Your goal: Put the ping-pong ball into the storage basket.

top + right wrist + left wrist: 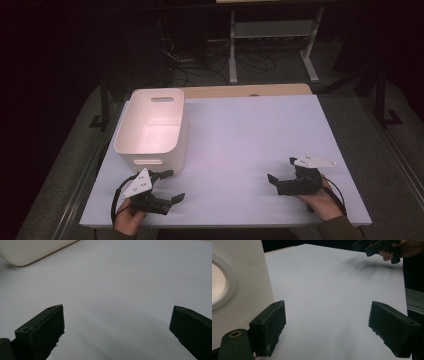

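Observation:
A white plastic bin (150,127) with handle slots stands empty on the left of the white tabletop (250,130). My left gripper (175,185) rests just in front of the bin's near right corner, jaws wide apart with nothing between them. In the left gripper view the bin wall (249,285) stands right beside the left jaw of the gripper (328,322), and the other gripper (377,246) shows far off. My right gripper (281,169) sits at the near right, open and empty, pointing left. In the right gripper view the right gripper (116,322) faces bare table, with the bin (32,250) far ahead.
A strip of wooden table edge (250,90) shows beyond the white surface. Behind the table, in the dark, stand a white metal frame (272,30) and loose cables (200,60) on the floor. A hand holds each gripper at the near edge.

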`<state>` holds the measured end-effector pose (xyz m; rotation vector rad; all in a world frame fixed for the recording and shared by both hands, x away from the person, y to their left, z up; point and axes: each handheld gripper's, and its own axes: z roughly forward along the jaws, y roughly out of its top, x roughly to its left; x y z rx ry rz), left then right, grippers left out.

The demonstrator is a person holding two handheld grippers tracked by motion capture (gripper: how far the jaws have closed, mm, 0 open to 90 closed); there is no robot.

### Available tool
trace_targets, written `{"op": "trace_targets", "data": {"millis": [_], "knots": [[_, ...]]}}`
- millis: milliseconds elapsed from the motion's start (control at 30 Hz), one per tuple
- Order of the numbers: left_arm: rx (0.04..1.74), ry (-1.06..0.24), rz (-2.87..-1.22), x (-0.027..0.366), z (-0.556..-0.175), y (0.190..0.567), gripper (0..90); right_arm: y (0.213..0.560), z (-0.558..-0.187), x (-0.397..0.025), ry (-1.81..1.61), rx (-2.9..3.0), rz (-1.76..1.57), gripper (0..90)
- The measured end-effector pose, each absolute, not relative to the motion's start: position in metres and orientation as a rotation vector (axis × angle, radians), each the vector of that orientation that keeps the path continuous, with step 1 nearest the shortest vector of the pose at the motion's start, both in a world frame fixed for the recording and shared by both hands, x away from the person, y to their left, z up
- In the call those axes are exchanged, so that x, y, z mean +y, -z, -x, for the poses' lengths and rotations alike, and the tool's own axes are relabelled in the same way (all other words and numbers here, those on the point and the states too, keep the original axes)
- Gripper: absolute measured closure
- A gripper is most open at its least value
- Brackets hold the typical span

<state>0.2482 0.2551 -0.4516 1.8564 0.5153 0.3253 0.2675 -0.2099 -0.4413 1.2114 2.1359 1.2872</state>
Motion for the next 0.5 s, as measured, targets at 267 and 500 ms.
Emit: {"op": "trace_targets", "data": {"millis": [267, 500], "knots": [[0.512, -0.325, -1.858, 0.255, -0.2481, 0.4515, 14.1, 0.4444, -0.2676, -0.2112, -1.274, 2.148, -1.214, 0.0], [0.511, -0.325, -1.859, 0.2549, -0.248, 0.4515, 14.0, 0.4459, -0.2687, -0.2119, -1.243, 2.162, -1.211, 0.0]]}}
